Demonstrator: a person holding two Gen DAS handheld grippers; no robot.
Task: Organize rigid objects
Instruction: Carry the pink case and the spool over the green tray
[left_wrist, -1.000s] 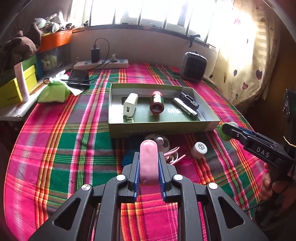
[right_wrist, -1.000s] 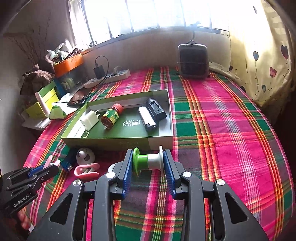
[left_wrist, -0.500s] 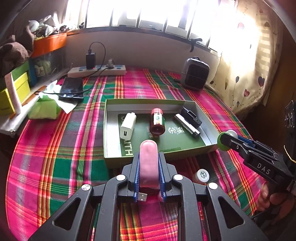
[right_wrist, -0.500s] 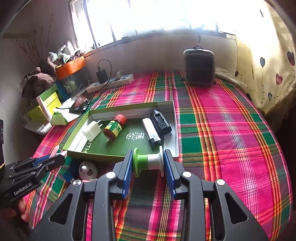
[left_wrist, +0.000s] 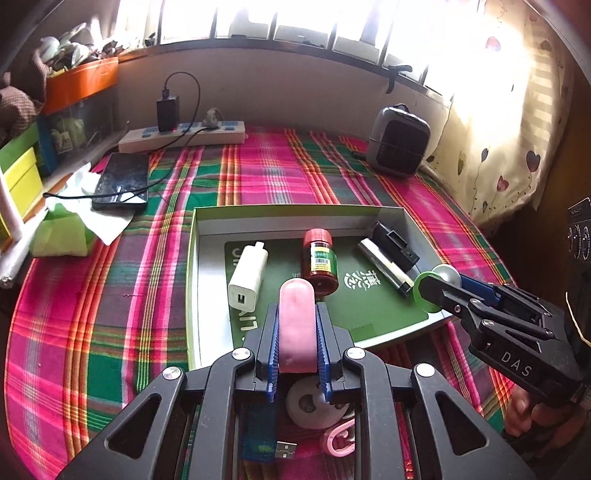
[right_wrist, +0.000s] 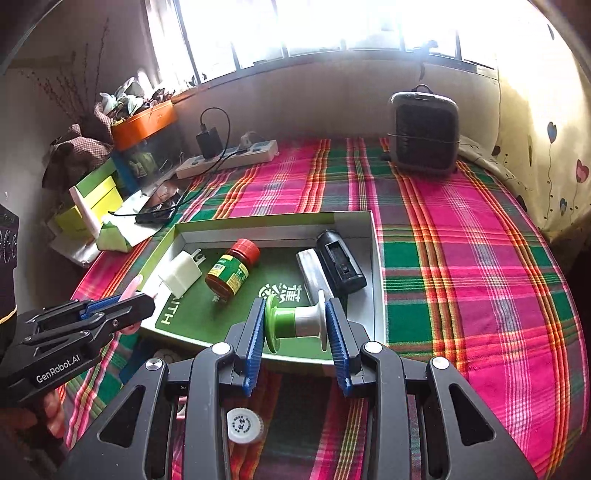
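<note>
We see a table (left_wrist: 110, 332) under a pink, green and orange plaid cloth (right_wrist: 480, 295), pushed against a wall below a bright barred window (right_wrist: 332, 26). A cream curtain (left_wrist: 498, 129) with heart prints hangs at the right edge of the left wrist view. At the upper left of that view lie a power strip (left_wrist: 184, 134) with a black charger plugged in, and a dark phone (left_wrist: 122, 181); a small grey heater (right_wrist: 424, 133) stands at the far side.

In mid-frame sits an open green box (left_wrist: 194, 277), its floor printed with white Chinese characters and letters ending "ITH". Inside lie a white charger (left_wrist: 248, 277), a red-capped bottle (left_wrist: 319, 258) with a green label and a black case (left_wrist: 393, 245).

The left gripper (left_wrist: 297, 332) has its fingers clamped on a pink capsule-shaped object (left_wrist: 297, 325), held over the box's near edge. The right gripper (right_wrist: 295, 325) grips a green-and-white spool (right_wrist: 295, 323) end to end, also above the near edge. Their bodies read "GenRobot.AI" and "DAS".
</note>
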